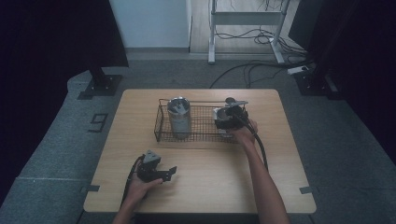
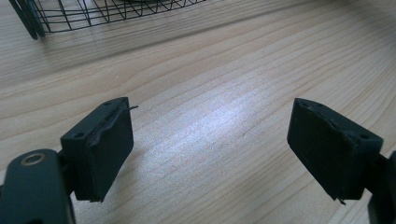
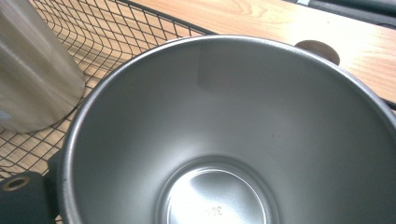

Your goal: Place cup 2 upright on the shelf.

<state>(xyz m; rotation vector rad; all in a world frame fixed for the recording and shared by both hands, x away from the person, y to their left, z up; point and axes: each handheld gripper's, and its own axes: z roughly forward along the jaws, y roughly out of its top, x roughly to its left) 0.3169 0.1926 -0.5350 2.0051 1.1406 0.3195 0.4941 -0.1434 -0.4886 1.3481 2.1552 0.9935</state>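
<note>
At the near edge of the wooden table [image 1: 210, 186] the left gripper [image 1: 171, 172] is held low over the bare wood, left of the middle. In the left gripper view its two black jaws are seen spread well apart [image 2: 210, 140], and nothing but wood grain is found between them. Farther from the person, a black wire basket [image 1: 159, 127] is placed across the middle of the table; a corner of it is seen at the top of the left gripper view [image 2: 70, 14]. At the right end of this basket the right gripper [image 1: 224, 119] is brought against a steel cup [image 1: 218, 113]. In the right gripper view the open mouth of the cup [image 3: 224, 140] is looked into from very near, and one jaw is seen just outside its wall at the lower left – whether the cup is pinched cannot be told. A taller steel canister [image 1: 179, 114] is stood upright in the left part of the basket, apart from the cup.
</note>
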